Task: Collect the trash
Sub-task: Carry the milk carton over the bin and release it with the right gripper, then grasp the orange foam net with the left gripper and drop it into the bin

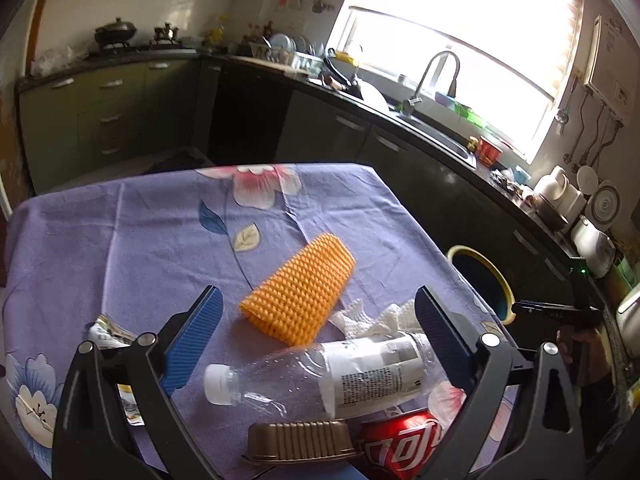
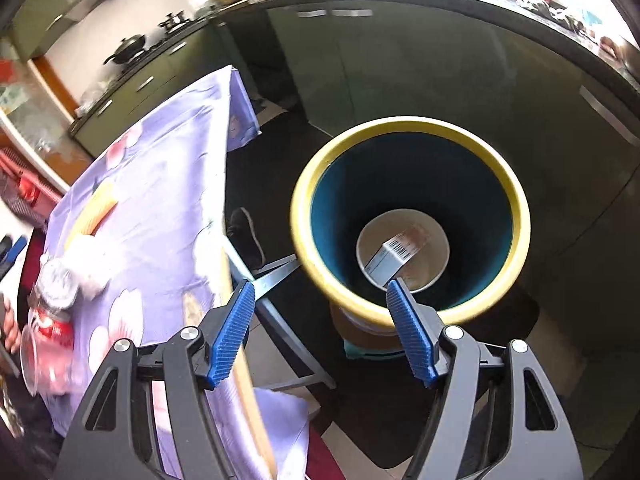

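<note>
My left gripper is open above the table, its fingers wide on either side of an orange foam net and a clear plastic bottle lying on its side. A crumpled white tissue, a red cola can, a brown foil cup and a crumpled wrapper lie around them. My right gripper is open and empty over the near rim of a yellow-rimmed blue bin. A small box with a barcode lies in the bin's bottom.
The purple flowered tablecloth covers the table; its right edge runs close to the bin. The bin stands on the floor right of the table. Dark cabinets and a sink counter run behind.
</note>
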